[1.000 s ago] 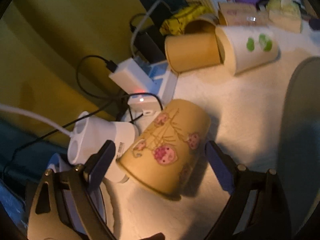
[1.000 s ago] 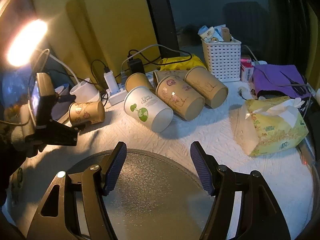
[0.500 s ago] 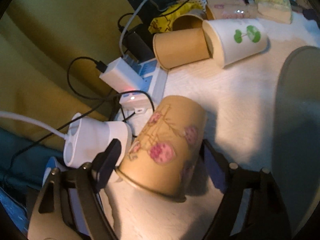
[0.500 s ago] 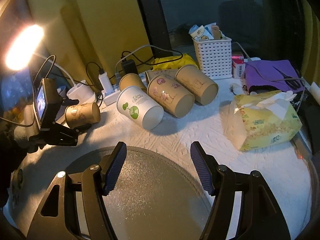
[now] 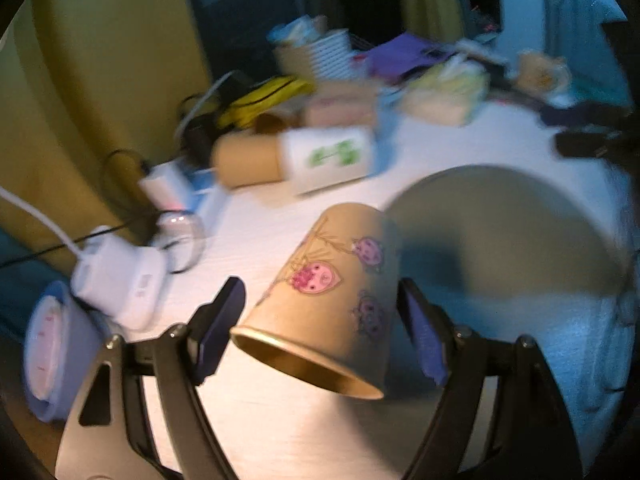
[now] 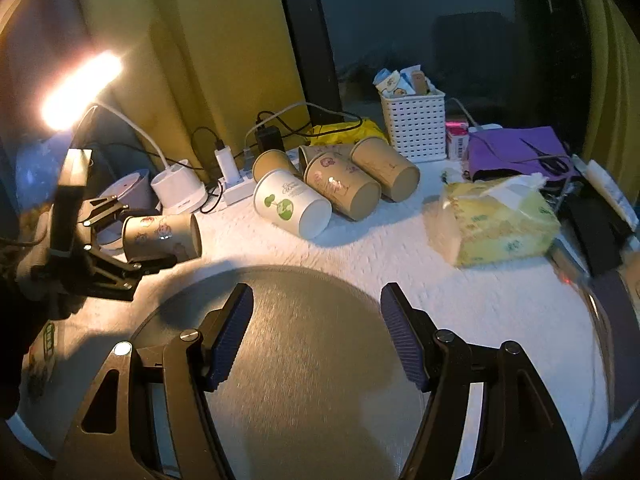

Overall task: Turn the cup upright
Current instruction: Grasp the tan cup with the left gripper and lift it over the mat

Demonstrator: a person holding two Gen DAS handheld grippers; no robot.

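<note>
Paper cup (image 5: 340, 292) sits clamped sideways in the left gripper (image 5: 320, 320) — mouth toward the wrist, base pointing away — while the right gripper (image 6: 316, 332) hangs wide open, empty.

Dim room; one lamp (image 6: 80, 88) at upper left glares warm. Left wrist view motion-blurred, blue-tinted. Fisheye bends edges; hard shadows on cloth (image 6: 400, 264).

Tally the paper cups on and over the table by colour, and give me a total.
Brown paper cups: 4, namely one with pink cartoon prints held in the left hand-held gripper, and three lying on their sides.
White paper cup with green print: 1, lying on its side.
Total: 5.
</note>
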